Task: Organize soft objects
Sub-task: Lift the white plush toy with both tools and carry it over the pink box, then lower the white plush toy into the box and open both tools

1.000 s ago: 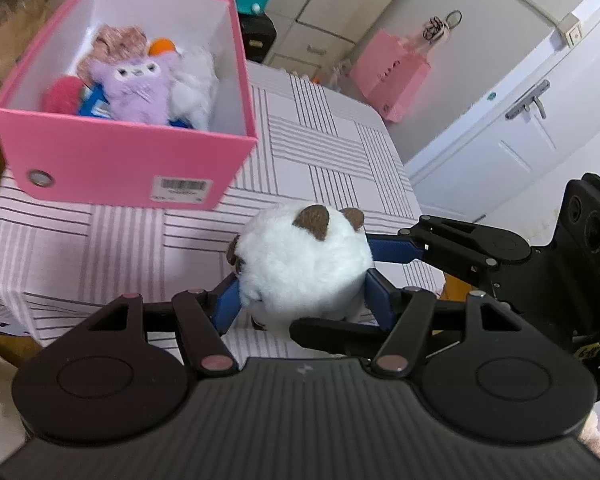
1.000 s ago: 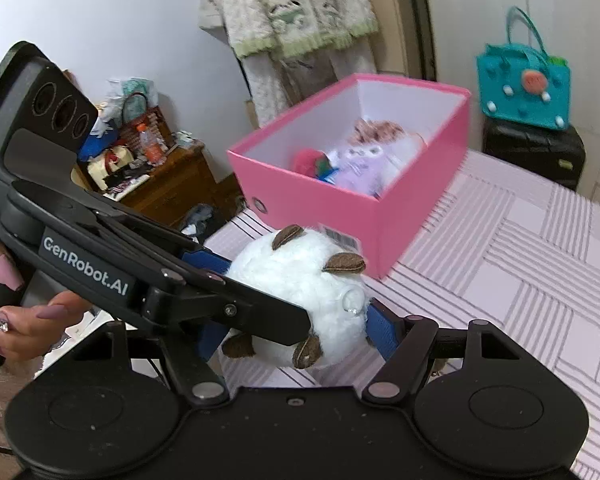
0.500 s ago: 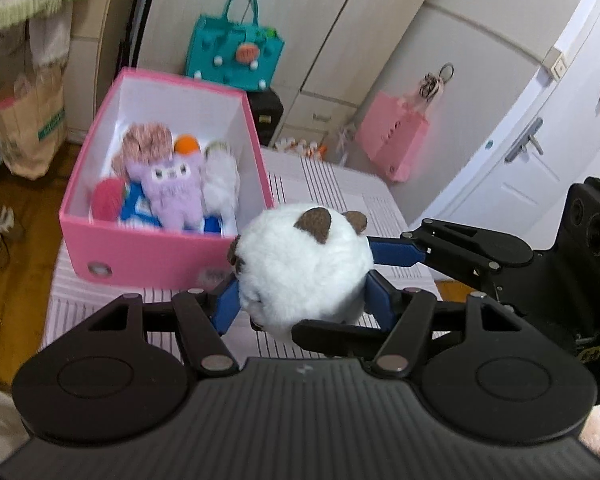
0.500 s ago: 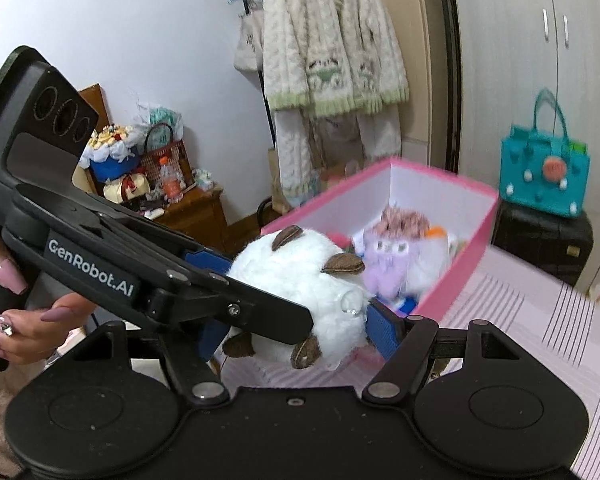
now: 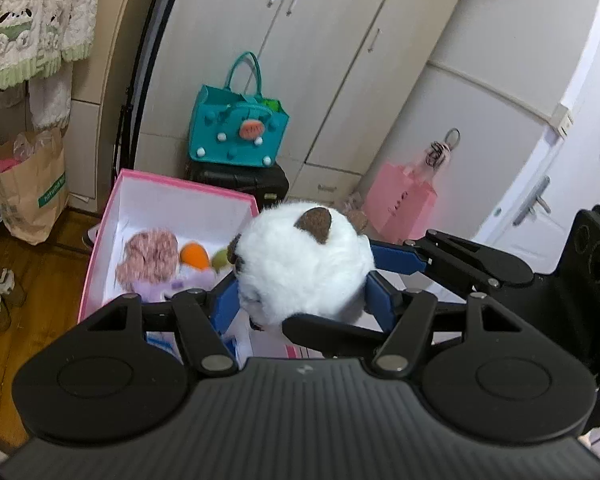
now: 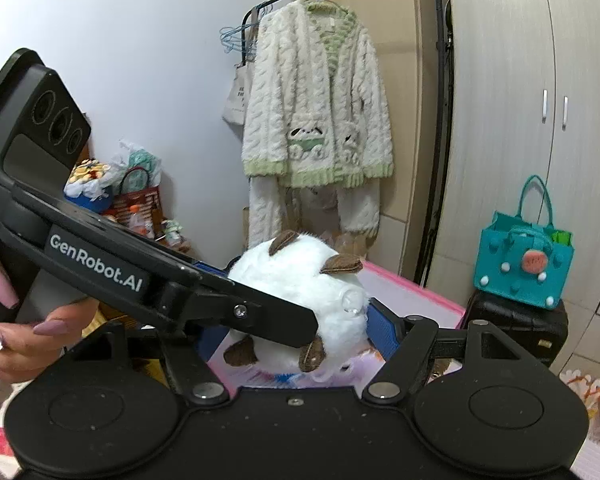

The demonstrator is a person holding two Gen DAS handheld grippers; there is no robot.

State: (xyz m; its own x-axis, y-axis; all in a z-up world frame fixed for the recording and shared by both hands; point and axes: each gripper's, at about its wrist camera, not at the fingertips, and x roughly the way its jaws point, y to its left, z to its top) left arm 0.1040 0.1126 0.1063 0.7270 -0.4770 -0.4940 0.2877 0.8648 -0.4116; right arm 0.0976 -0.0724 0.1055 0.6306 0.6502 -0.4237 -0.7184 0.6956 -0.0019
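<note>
Two tongs, one toy: both clenched on the white plush ball (image 5: 304, 268), left gripper (image 5: 302, 300) pinching it from the near side, right gripper (image 6: 296, 328) crossing it at an angle.
Left side, floor: paper bag (image 5: 32, 184) and wood floor well apart from the carry path; no concern.
Box: pink box (image 5: 184, 184) below and just left of the ball, already holding a pink knitted toy (image 5: 148, 256), an orange piece (image 5: 194, 254) and a purple toy (image 5: 192, 280) along its left half.
Ball position: held in the air, over the box's right wall near its rim; table not visible under it.
Step in hand: judged to be the carry into the box, close to the drop.
Doing it well: shift a little further left, past the wall and over bare white floor of the box; lower before letting go; open both pairs of fingers together, since fluffy fur may cling to one blue pad (image 5: 380, 300) and drag the ball sideways.
Right side: teal bag (image 5: 240, 132) and pink bag (image 5: 404, 204) against the cupboards, out of reach.
Change from a second ago: ball then just above the striped tablecloth, short of the box; now raised and carried forward to the box, grip on it unchanged.
</note>
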